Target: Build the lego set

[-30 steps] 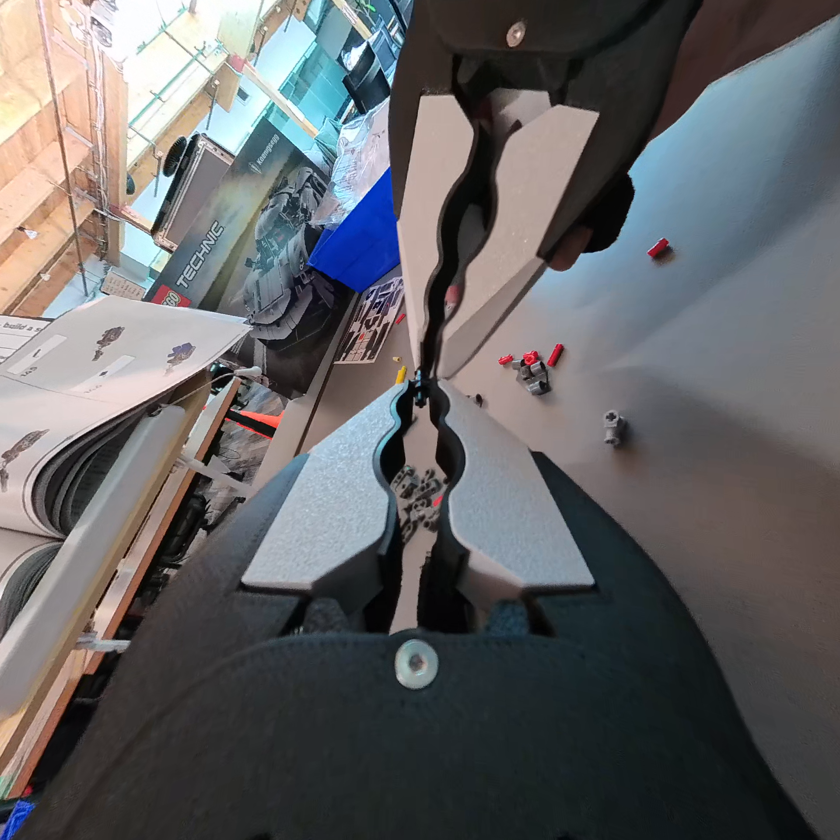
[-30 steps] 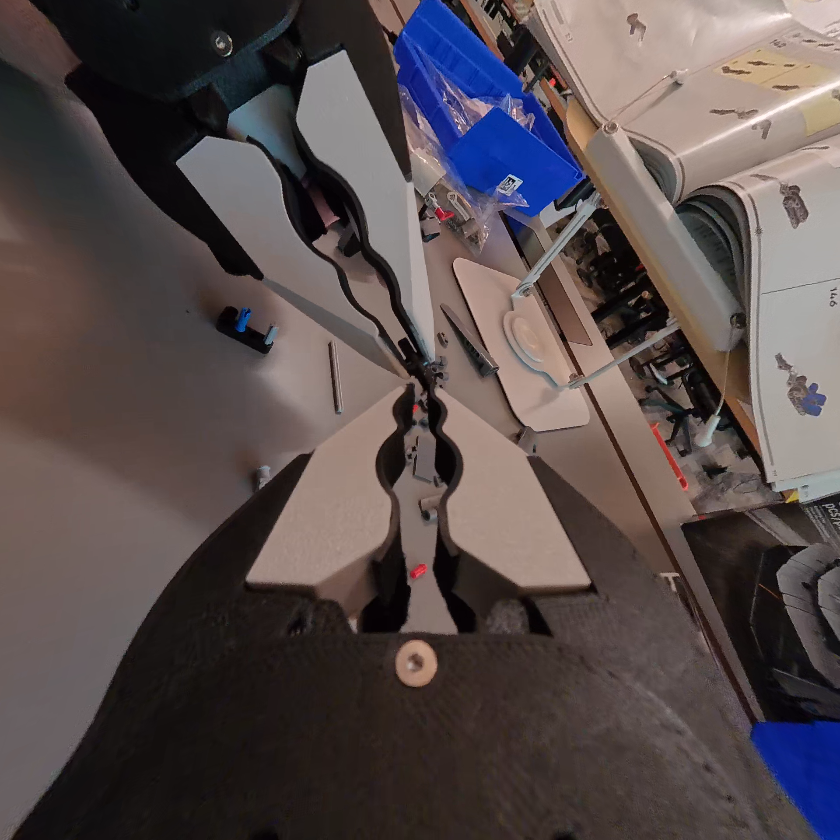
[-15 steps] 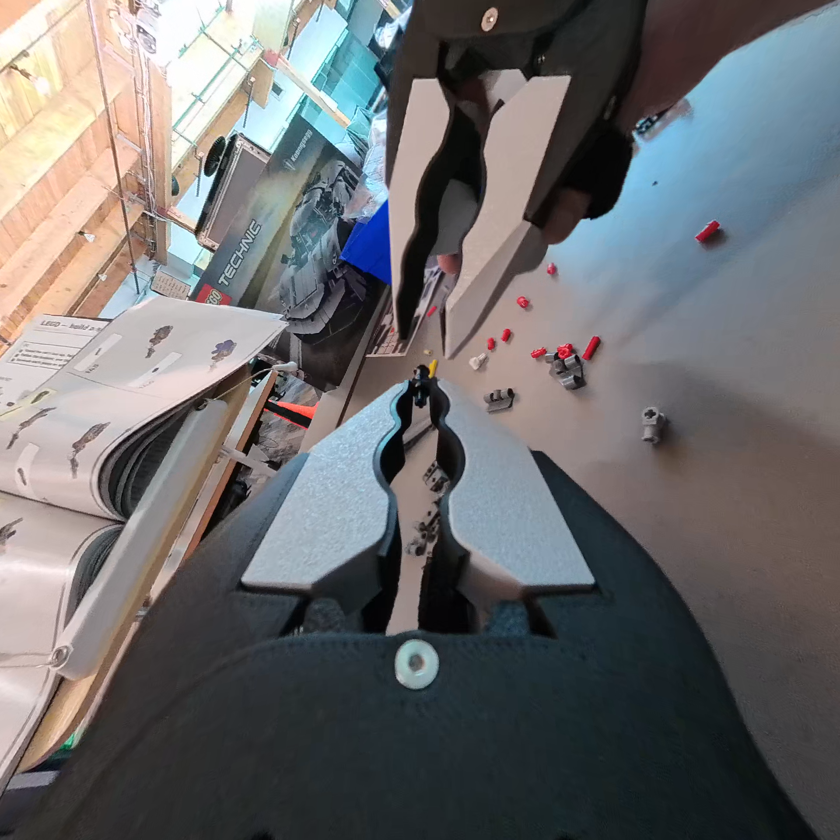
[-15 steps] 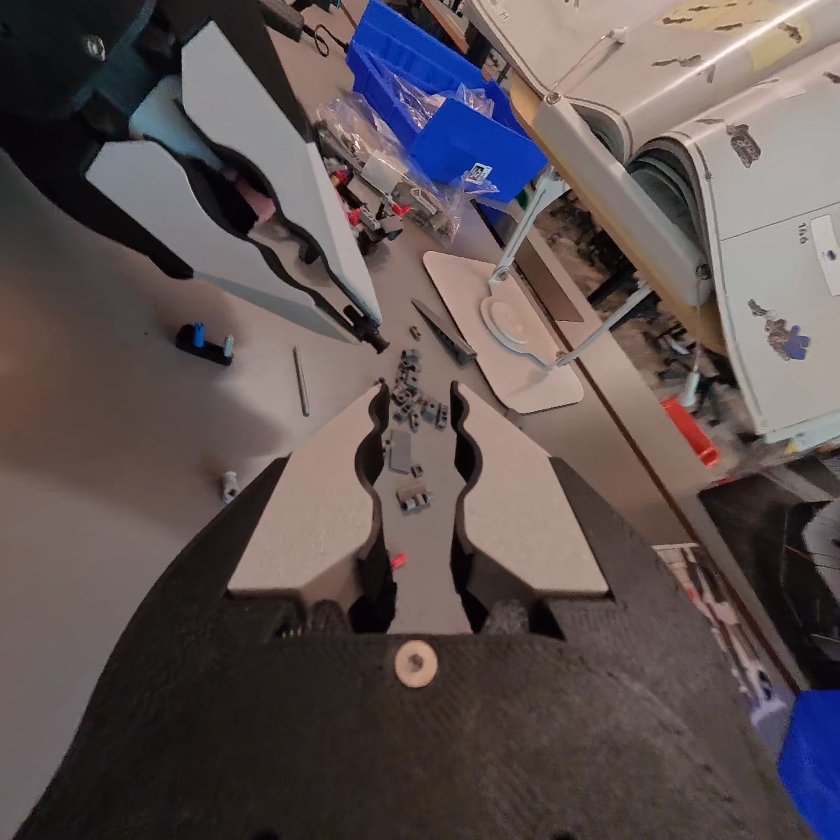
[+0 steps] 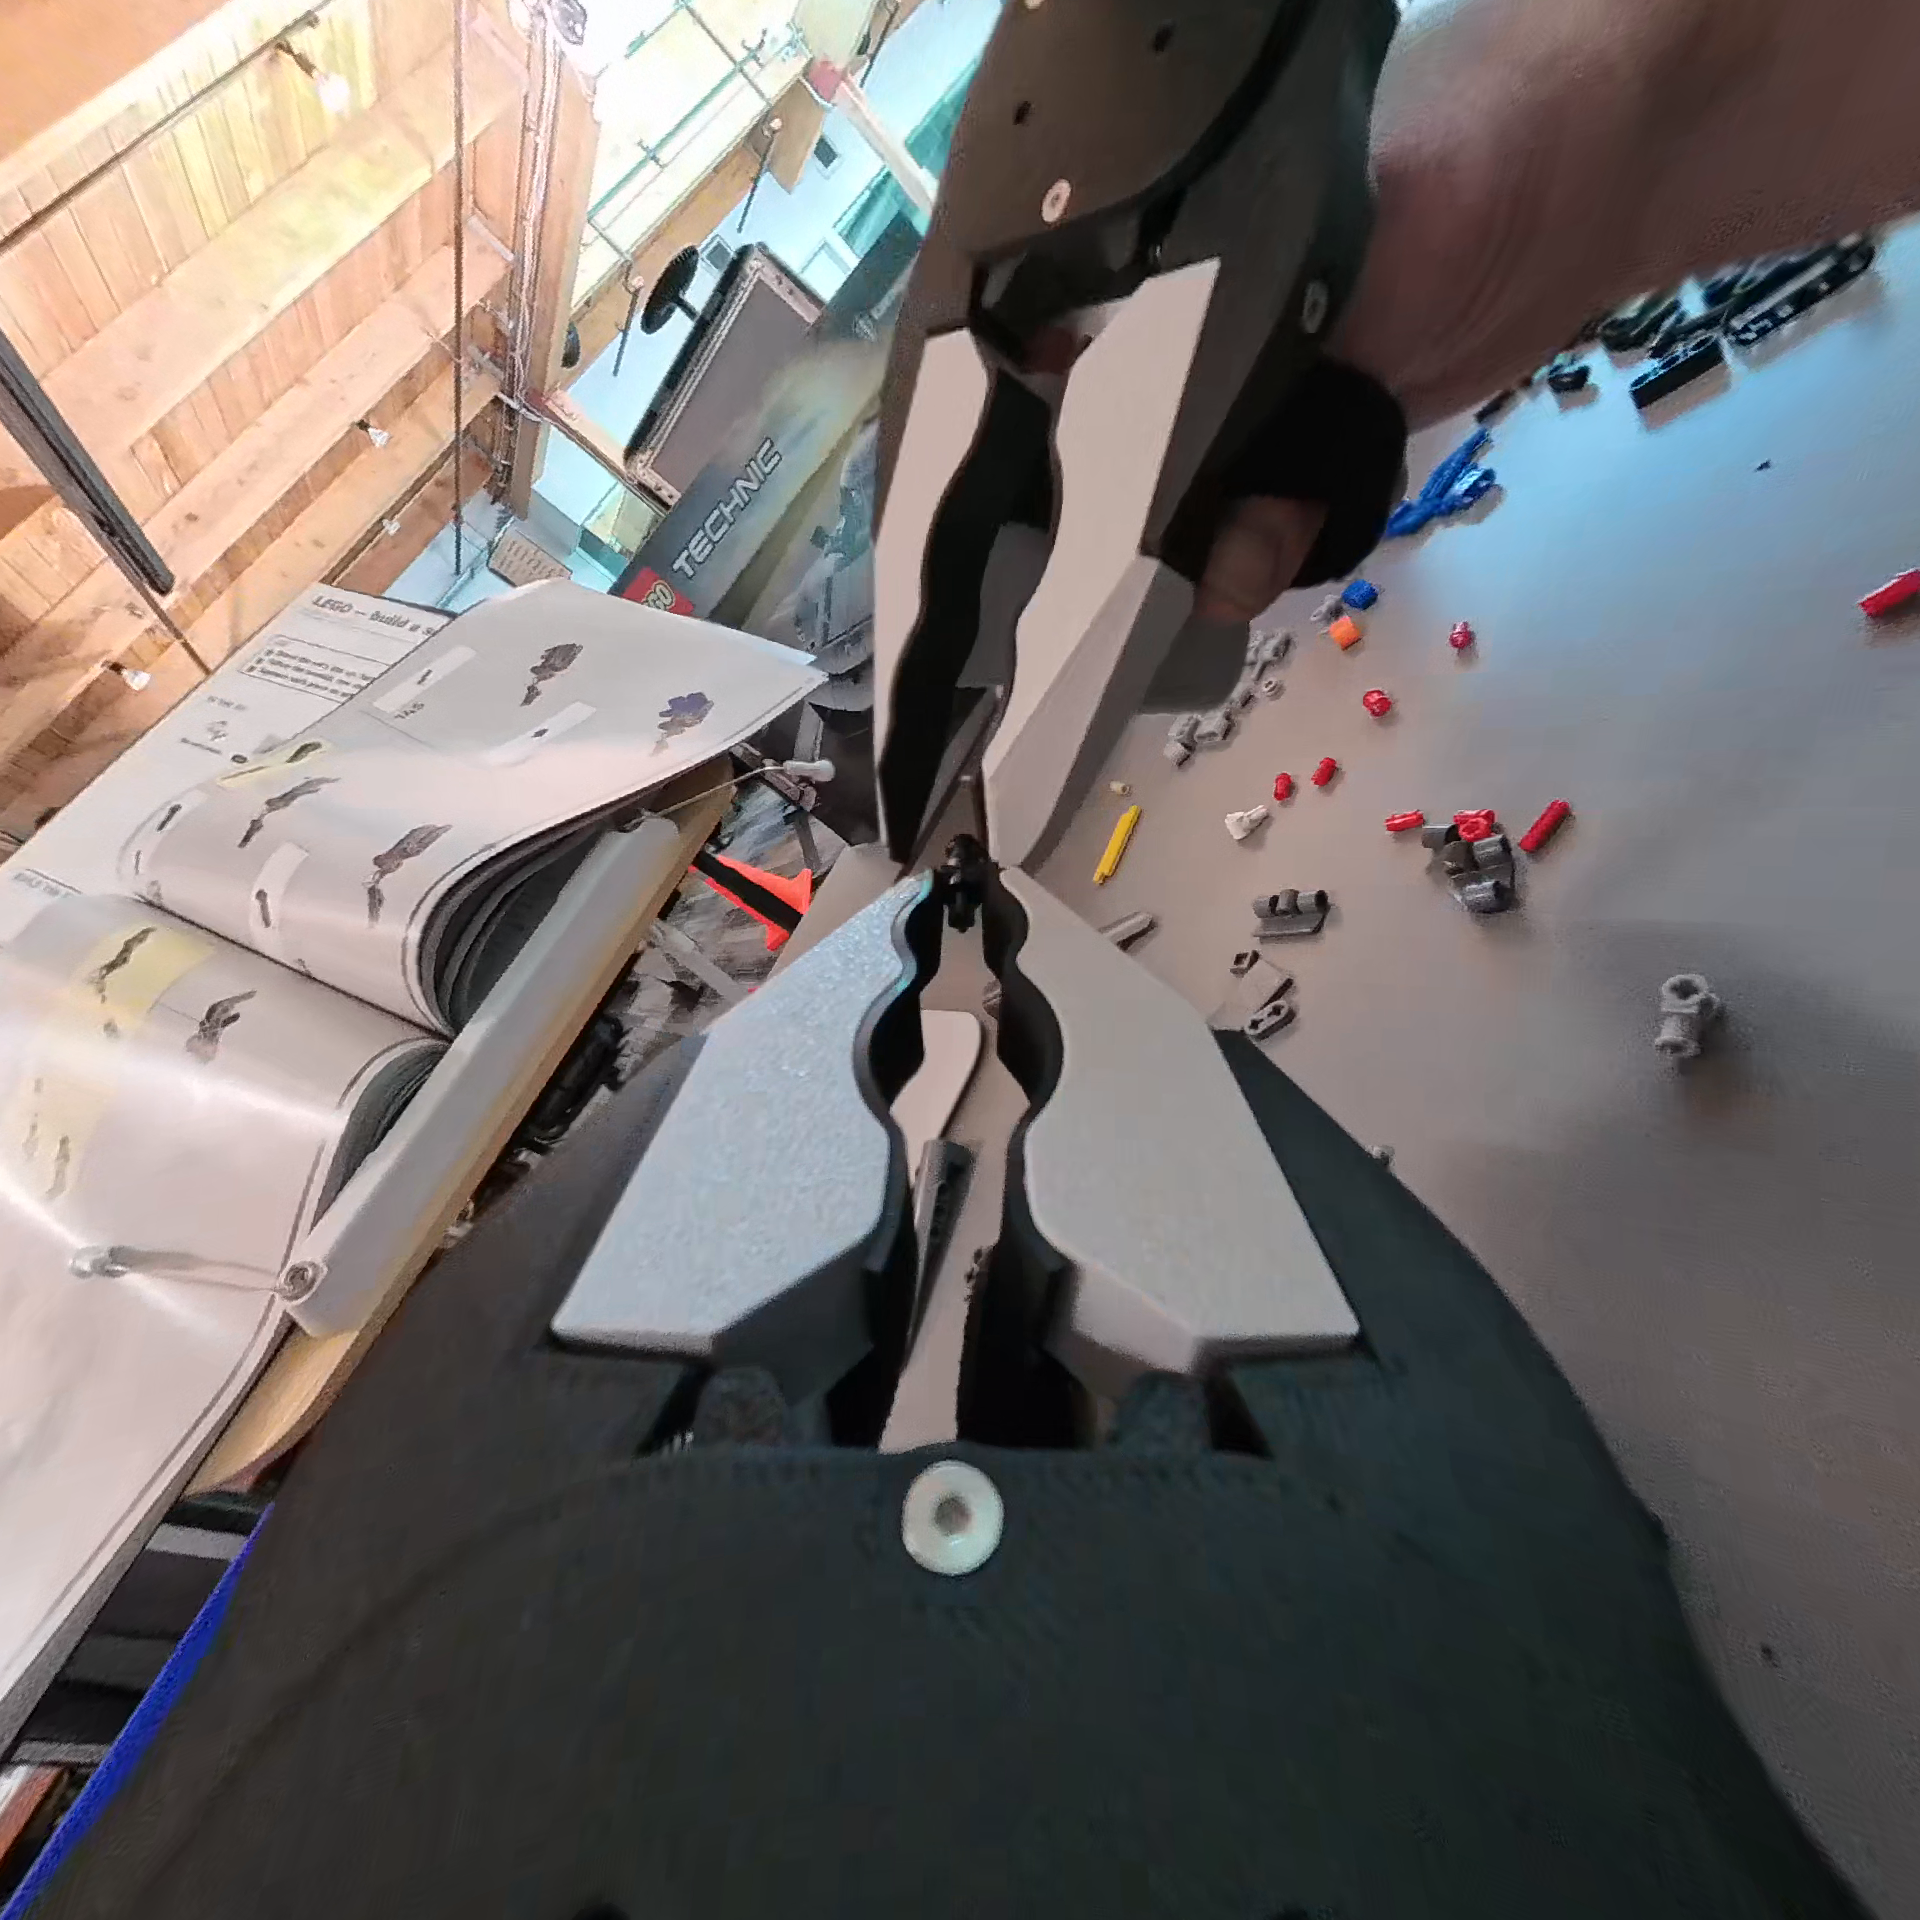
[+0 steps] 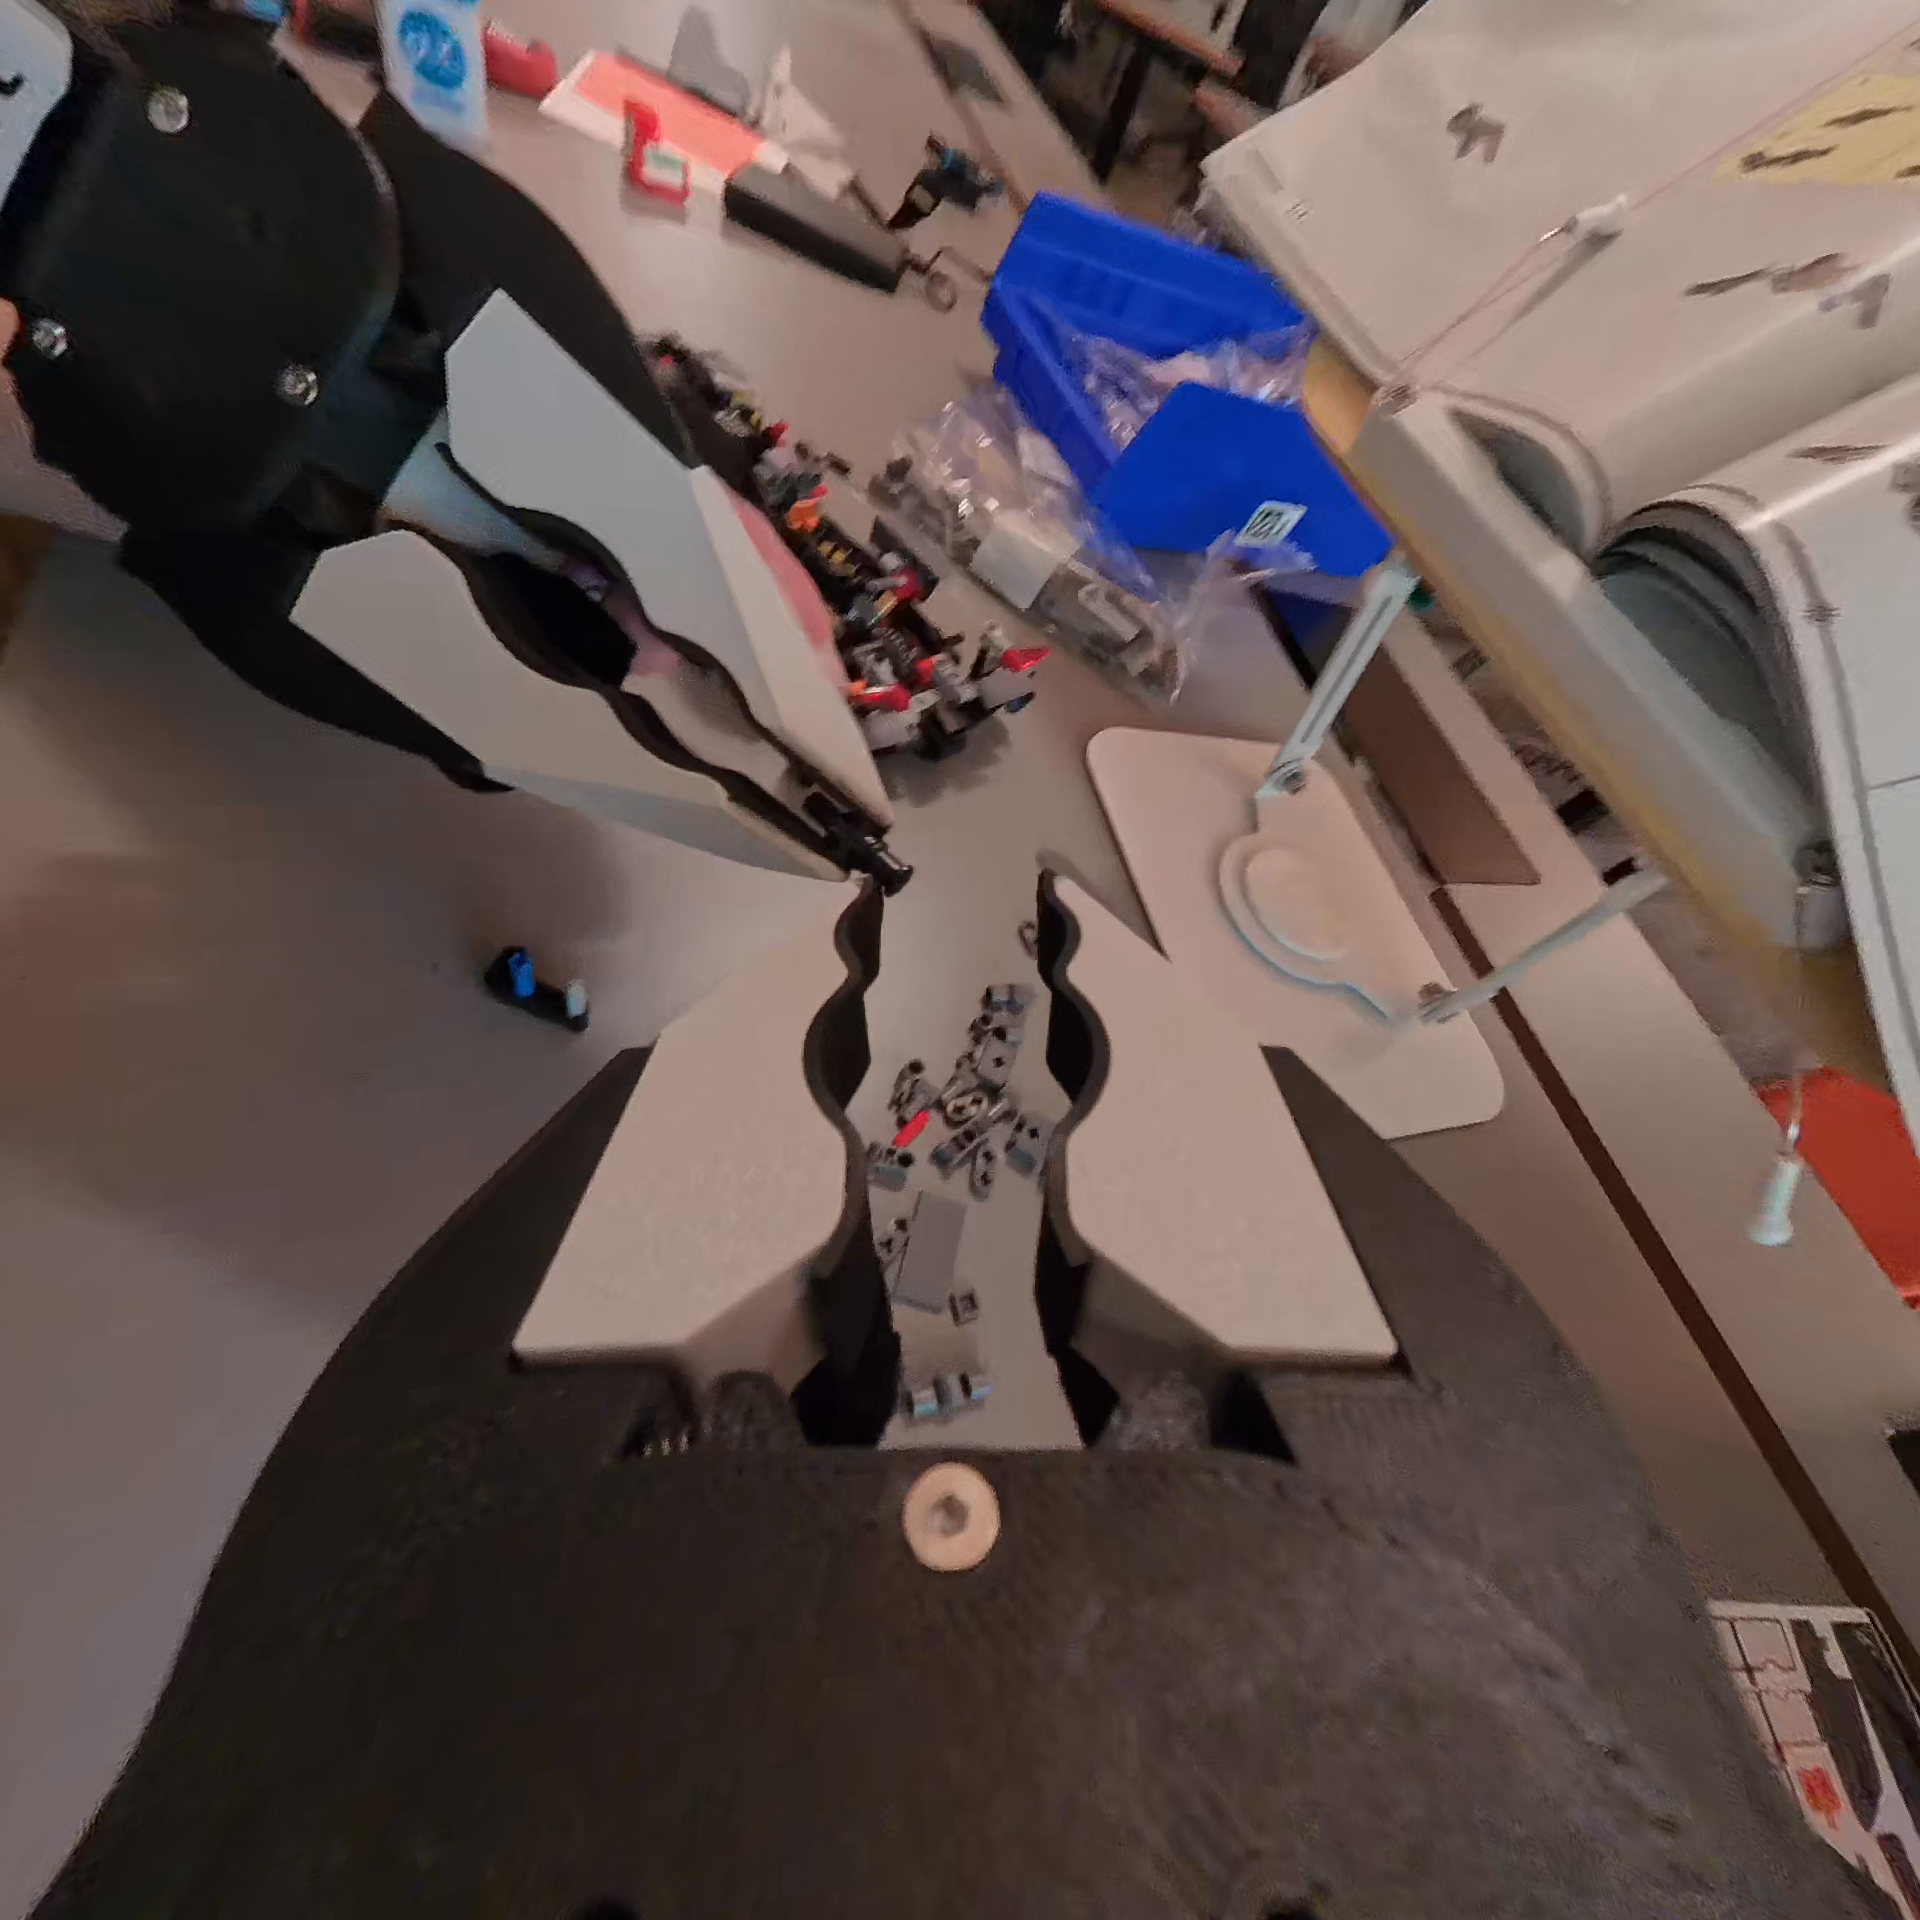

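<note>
My left gripper [image 5: 961, 896] is shut on a small black pin-like piece [image 5: 961, 883], which sticks out past its fingertips above the grey table [image 5: 1558, 1195]. The right wrist view shows that gripper at upper left [image 6: 852, 847] with the black piece [image 6: 873, 854] at its tips. My right gripper [image 6: 956, 899] is open and empty. Its left fingertip [image 6: 857, 920] is right beside the black piece, which is not between its pads. In the left wrist view the right gripper [image 5: 956, 831] comes down from above, tip to tip with the left one. A pile of small grey pieces [image 6: 971, 1112] lies on the table under the right jaws.
Red pins and grey parts [image 5: 1475, 831] and a yellow axle [image 5: 1117, 842] are scattered on the table. Blue bins [image 6: 1195, 468], a plastic bag of parts [image 6: 1039, 561], a book-stand base [image 6: 1299, 914] and an open instruction book [image 5: 312, 831] line the table's edge. A black piece with blue pins [image 6: 535, 987] lies on the left. Only a small space, under 4 cm, lies between the two pairs of fingers.
My right gripper, shut tip to tip with the left one on the black piece a second ago, has opened, let go and drawn back a little. The left gripper keeps the piece.
</note>
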`<state>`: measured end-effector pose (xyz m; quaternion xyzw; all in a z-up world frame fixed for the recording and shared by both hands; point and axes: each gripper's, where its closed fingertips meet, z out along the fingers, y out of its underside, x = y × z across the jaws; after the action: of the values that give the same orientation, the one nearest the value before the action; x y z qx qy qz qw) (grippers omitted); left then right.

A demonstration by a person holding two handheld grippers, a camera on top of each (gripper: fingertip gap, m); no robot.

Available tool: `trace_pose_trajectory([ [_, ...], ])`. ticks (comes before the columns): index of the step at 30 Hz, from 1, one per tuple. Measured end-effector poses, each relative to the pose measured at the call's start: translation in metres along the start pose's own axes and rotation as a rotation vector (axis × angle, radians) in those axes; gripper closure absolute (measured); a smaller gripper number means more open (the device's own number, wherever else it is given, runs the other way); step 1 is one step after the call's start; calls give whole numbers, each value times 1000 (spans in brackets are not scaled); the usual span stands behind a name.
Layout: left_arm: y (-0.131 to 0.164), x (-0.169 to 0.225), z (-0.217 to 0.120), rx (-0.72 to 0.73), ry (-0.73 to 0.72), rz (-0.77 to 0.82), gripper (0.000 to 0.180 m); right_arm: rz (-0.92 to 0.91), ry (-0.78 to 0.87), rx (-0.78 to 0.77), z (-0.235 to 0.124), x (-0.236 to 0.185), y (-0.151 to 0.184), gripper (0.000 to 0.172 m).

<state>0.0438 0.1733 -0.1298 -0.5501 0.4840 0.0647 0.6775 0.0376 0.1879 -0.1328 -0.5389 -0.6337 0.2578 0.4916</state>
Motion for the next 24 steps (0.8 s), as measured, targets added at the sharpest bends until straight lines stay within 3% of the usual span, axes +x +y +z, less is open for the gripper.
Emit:
trace_pose_trajectory([
  [4,7,5,4,-20,12,12,175,-10,26,89,0,-1,7,146],
  [17,21,8,12,-47,16,66,175,-44,19,79,3,-5,22,162],
  [24,23,5,9,-42,9,67,175,-136,80,34,8,-6,26,155],
])
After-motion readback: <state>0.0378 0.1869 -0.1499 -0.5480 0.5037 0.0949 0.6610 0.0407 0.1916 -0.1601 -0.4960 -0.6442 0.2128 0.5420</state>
